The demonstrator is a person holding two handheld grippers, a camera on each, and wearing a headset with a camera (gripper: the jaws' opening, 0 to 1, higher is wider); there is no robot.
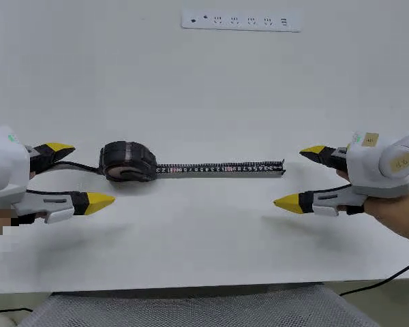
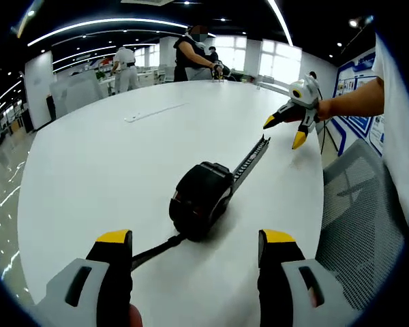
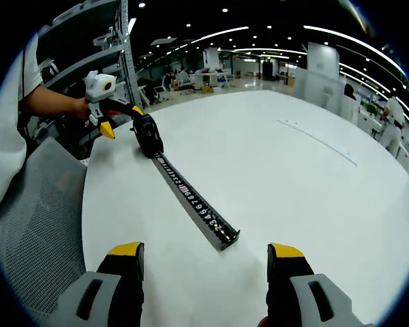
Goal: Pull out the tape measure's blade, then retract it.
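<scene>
A black tape measure (image 1: 127,161) lies on the white table, its blade (image 1: 221,167) drawn out to the right and resting flat. My left gripper (image 1: 75,174) stands open just left of the case, its yellow-tipped fingers apart and touching nothing. In the left gripper view the case (image 2: 201,197) sits a little ahead of the open jaws, with its wrist strap trailing toward them. My right gripper (image 1: 301,177) is open, a short way right of the blade's end hook (image 1: 282,167). From the right gripper view the blade tip (image 3: 225,238) lies just ahead of the open jaws.
A white power strip (image 1: 240,20) lies at the table's far edge. A mesh chair seat (image 1: 191,310) shows below the near edge. A cable (image 1: 382,278) hangs off the near right. People stand far behind the table (image 2: 198,54).
</scene>
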